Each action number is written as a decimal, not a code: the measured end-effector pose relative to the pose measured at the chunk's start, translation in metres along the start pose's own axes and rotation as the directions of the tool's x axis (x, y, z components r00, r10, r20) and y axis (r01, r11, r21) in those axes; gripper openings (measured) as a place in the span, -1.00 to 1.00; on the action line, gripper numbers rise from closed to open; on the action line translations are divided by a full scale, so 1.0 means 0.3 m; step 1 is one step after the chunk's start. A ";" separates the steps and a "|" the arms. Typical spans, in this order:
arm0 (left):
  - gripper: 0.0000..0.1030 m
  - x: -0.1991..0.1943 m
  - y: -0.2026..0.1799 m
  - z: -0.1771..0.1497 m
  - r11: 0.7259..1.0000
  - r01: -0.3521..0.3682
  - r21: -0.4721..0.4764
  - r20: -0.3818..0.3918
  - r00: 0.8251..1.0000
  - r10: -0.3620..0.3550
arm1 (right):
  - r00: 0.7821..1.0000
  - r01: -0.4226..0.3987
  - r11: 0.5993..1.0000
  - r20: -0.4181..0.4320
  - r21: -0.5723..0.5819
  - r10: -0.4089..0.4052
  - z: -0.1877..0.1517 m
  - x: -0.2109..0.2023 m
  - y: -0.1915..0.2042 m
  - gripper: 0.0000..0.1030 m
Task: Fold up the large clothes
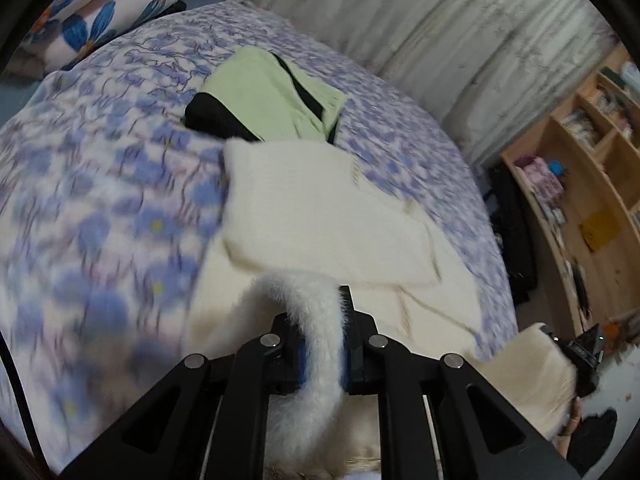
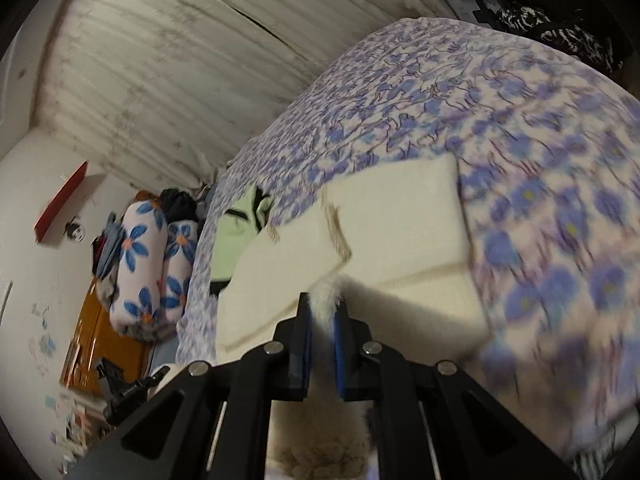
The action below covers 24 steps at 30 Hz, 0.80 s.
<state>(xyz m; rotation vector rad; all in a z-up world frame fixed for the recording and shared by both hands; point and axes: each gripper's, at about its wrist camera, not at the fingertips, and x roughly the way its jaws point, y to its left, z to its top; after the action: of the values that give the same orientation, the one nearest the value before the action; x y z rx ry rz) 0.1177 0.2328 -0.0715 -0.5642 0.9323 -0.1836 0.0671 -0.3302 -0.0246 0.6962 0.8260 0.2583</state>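
On the flowered bed (image 1: 100,208), the cream sweater (image 1: 320,216) is lying half folded, and I am lifting its fluffy hem. My left gripper (image 1: 322,320) and right gripper (image 2: 322,316) are both pinching this hem; next I probably must carry it forward evenly.

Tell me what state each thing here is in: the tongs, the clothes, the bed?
Left tongs: shut on the cream garment's fuzzy edge.
Right tongs: shut on the same fuzzy edge.
Cream garment: partly folded on the bed, near edge lifted.
Green and black garment: folded, lying beyond it.
Bed cover: spread flat.
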 end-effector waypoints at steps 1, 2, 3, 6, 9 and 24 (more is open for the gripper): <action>-0.79 0.036 0.007 0.038 1.000 -0.012 0.000 -0.001 1.000 0.012 | 1.000 0.022 1.000 0.001 -0.006 -0.022 0.051 0.047 0.007 -0.84; -0.78 0.092 0.012 0.102 0.999 -0.038 -0.016 -0.009 0.999 0.037 | 0.999 0.039 0.999 -0.005 0.008 -0.039 0.100 0.093 0.003 -0.83; -0.73 0.126 0.014 0.139 0.999 -0.046 -0.024 -0.016 0.999 0.045 | 0.999 0.041 0.998 -0.018 0.053 -0.040 0.160 0.152 -0.013 -0.76; -0.06 0.264 0.030 0.267 0.998 -0.048 -0.040 -0.048 0.998 0.046 | 0.994 0.105 0.988 -0.040 0.115 -0.101 0.258 0.274 -0.066 -0.53; 0.68 0.337 0.048 0.327 0.996 -0.068 -0.050 0.009 0.998 0.069 | 0.985 0.171 0.981 -0.028 0.094 -0.169 0.302 0.382 -0.114 -0.11; 0.61 0.605 0.094 0.340 0.960 -0.212 0.184 -0.047 0.973 0.224 | 0.943 0.302 0.944 -0.103 -0.131 -0.316 0.296 0.631 -0.244 -0.10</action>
<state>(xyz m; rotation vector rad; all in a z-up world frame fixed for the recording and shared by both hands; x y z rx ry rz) 0.3044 0.2252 -0.1675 -0.2885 1.0250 -0.0854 0.2552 -0.3380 -0.1415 0.4373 1.0170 0.0626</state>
